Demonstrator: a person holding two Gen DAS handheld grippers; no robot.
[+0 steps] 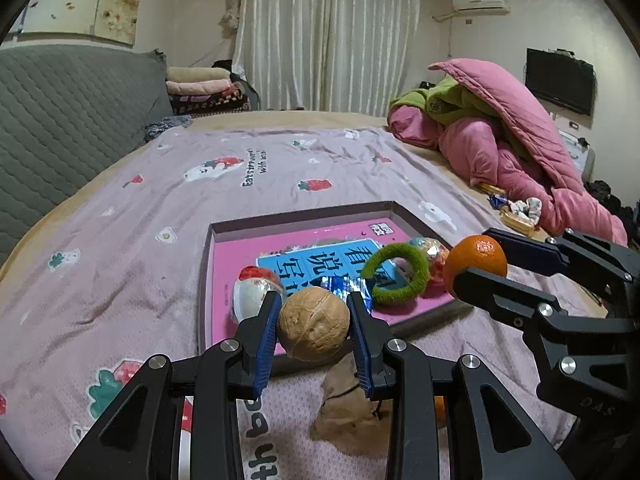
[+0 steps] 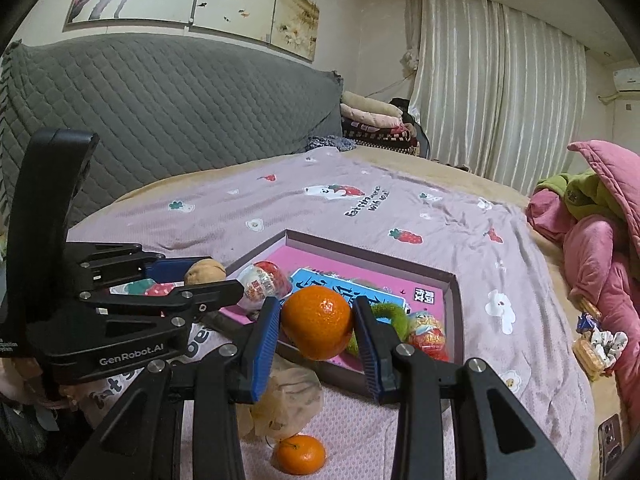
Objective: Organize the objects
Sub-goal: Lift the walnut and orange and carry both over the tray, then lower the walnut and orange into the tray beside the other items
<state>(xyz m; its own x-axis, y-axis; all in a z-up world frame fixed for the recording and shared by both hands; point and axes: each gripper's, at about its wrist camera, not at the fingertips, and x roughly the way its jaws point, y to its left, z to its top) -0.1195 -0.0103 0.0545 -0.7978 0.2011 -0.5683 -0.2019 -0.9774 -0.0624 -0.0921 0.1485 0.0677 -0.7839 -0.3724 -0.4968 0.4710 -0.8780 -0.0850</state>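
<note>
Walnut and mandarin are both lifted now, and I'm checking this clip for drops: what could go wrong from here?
1. The walnut is round and hard, pinched between the left tool's narrow pads; it could squirt out.
2. The mandarin in the right tool may roll once released into the shallow tray.
3. The tools hang close together and could bump.

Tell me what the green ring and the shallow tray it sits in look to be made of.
Green ring: apparently a soft core wrapped in fuzzy, matte plush or felt, judging by its nap and blurred edges; the core itself is hidden.
Tray: looks like thin cardboard with a smooth matte finish; its low, straight, sharply folded walls suggest a box lid, though plastic cannot be ruled out.
</note>
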